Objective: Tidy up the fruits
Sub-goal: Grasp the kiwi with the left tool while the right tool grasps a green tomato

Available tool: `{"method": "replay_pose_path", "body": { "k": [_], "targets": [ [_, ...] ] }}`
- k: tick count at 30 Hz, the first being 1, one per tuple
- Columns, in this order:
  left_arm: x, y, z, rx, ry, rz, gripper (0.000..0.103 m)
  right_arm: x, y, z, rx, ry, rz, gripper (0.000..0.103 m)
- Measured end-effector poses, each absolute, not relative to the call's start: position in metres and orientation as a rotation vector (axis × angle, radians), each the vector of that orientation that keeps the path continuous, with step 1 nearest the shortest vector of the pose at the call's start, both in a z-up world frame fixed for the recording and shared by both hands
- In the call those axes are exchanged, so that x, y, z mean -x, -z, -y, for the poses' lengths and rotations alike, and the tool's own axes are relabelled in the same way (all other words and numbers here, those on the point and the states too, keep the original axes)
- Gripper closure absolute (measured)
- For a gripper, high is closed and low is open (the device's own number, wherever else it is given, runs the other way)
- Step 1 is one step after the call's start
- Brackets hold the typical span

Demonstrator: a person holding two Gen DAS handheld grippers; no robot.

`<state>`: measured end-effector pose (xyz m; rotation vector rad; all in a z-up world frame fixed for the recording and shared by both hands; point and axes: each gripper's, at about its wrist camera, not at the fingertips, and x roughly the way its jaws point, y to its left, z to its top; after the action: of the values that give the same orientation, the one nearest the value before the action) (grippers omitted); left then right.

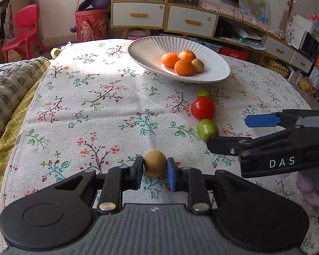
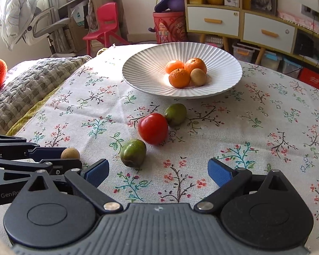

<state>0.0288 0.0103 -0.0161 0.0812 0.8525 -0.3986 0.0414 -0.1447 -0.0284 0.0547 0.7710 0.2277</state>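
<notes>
**Small brown fruit pinched in my left fingers**

The small round brown fruit [image 1: 154,163] sits between the two pads of my left gripper [image 1: 154,171], and both pads press on its sides, just above the floral tablecloth [image 1: 91,97]. My right gripper [image 2: 158,171] has its blue pads spread wide with only cloth between them. It holds nothing.

Just ahead of my right gripper lies a green oval fruit [image 2: 133,153]. Behind it is a shiny red tomato [image 2: 152,128], and behind that a second green fruit [image 2: 175,114], which touches the tomato. The three make a slanted row on the cloth.

Farther back stands a white ribbed ceramic bowl [image 2: 146,68]. Inside it lie three orange tangerines [image 2: 179,78] and one more brown fruit [image 2: 198,77], all close together.
</notes>
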Motion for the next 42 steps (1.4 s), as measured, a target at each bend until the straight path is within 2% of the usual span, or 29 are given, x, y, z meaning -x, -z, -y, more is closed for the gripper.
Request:
{"method": "replay_pose_path", "body": {
  "k": [8,10,27,33,42],
  "targets": [
    [-0.029,0.016,-0.019,-0.075,0.388,-0.852,0.096,-0.041,0.031,0.131,-0.037,-0.296,-0.759,0.036],
    [-0.029,0.015,-0.02,-0.075,0.389,-0.851,0.096,-0.04,0.032,0.13,-0.03,-0.302,-0.761,0.046],
    [-0.032,0.018,-0.02,-0.082,0.383,-0.853,0.096,-0.045,0.034,0.127,-0.017,-0.308,-0.744,0.064],
    [-0.032,0.018,-0.02,-0.082,0.382,-0.852,0.096,-0.046,0.034,0.129,-0.021,-0.313,-0.748,0.079],
    [-0.038,0.014,-0.02,-0.076,0.382,-0.845,0.097,-0.045,0.026,0.132,-0.036,-0.325,-0.752,0.079]
  ]
}}
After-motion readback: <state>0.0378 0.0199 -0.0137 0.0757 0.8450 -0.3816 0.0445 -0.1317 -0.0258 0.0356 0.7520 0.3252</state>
